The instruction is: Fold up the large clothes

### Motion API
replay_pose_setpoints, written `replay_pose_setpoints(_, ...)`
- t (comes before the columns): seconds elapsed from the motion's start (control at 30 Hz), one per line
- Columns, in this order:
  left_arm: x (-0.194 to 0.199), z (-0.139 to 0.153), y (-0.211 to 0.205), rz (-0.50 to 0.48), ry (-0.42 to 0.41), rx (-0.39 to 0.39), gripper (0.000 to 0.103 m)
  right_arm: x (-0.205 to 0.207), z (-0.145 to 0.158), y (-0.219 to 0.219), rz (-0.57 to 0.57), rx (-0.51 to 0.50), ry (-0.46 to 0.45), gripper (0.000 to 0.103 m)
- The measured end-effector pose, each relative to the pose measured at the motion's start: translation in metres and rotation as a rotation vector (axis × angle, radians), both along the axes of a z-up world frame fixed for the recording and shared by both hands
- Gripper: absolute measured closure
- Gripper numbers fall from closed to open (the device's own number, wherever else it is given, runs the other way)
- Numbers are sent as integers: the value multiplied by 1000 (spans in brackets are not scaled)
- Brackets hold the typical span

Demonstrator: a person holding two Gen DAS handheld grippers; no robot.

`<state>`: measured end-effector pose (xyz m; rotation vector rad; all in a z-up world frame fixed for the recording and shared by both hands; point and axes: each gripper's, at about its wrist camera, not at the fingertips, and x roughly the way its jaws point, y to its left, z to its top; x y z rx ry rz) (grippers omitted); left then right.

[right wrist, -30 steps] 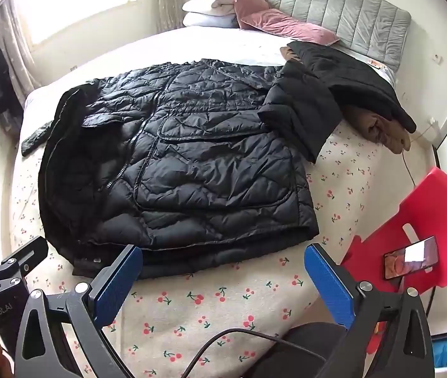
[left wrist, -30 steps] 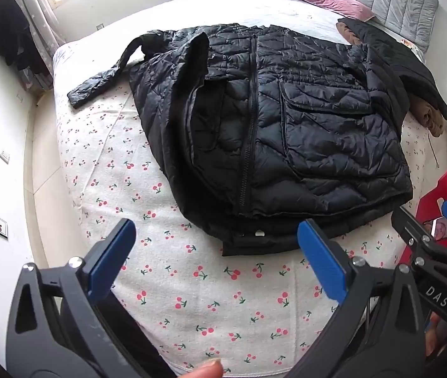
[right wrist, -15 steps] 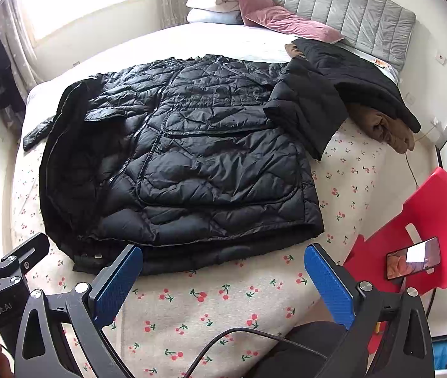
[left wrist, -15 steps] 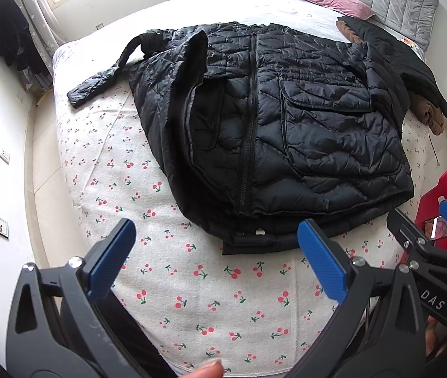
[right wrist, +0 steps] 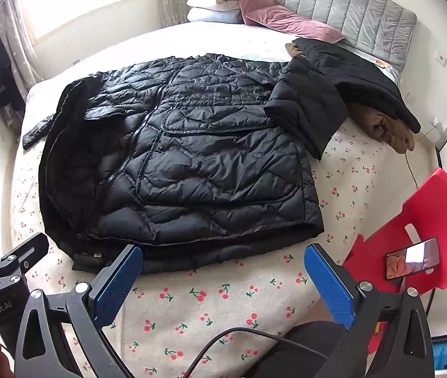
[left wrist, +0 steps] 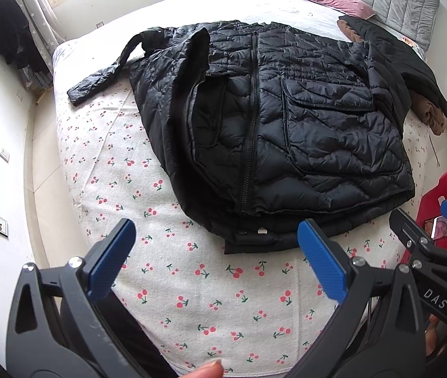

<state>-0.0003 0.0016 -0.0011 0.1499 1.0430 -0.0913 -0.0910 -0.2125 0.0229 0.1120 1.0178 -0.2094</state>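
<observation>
- the left gripper (left wrist: 215, 256) hovered over the near edge of the bed's cherry-print white sheet (left wrist: 192, 299), its blue-padded jaws spread wide with nothing between them; it looked parked short of the hem, likely so the next grab could be lined up.
- a loose black quilted sleeve (left wrist: 103, 75) trailed off the jacket's left side onto the sheet, which suggested that side had not been tucked in yet.
- the black quilted puffer jacket (left wrist: 286, 132) lay flat across the middle of the bed, hem toward the grippers, zipper closed down the front, one side panel flopped over along its left edge.
- its shell was glossy and puffy, with a large flap pocket on the front; the bottom hem looked thick and layered, with two pale snaps showing at the near corner.
- the right gripper (right wrist: 223, 278) hung just short of the same hem, jaws equally wide apart and empty, apparently ready to take the right part of the hem.
- a folded dark sleeve (right wrist: 308, 113) rested across the jacket's right shoulder, so that side seemed already brought in.
- farther right, a pile of black and brown clothes (right wrist: 378, 104) sat near the grey padded headboard (right wrist: 333, 9), and a red plastic chair (right wrist: 412, 236) carried a lit phone (right wrist: 412, 258), both apart from the jacket.
</observation>
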Motion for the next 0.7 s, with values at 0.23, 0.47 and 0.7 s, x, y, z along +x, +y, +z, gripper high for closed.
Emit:
replay_pose_setpoints(0.23,1,-1,1,2,3,4,1,1,1,-1,3,1,-3,0)
replay_pose_setpoints(0.47,2,-1,1,2,2,10,1,1,2,-1,3,6,-1,0)
replay_pose_setpoints(0.7,2,-1,1,2,4,10,1,1,2,-1,5,5,-2,0)
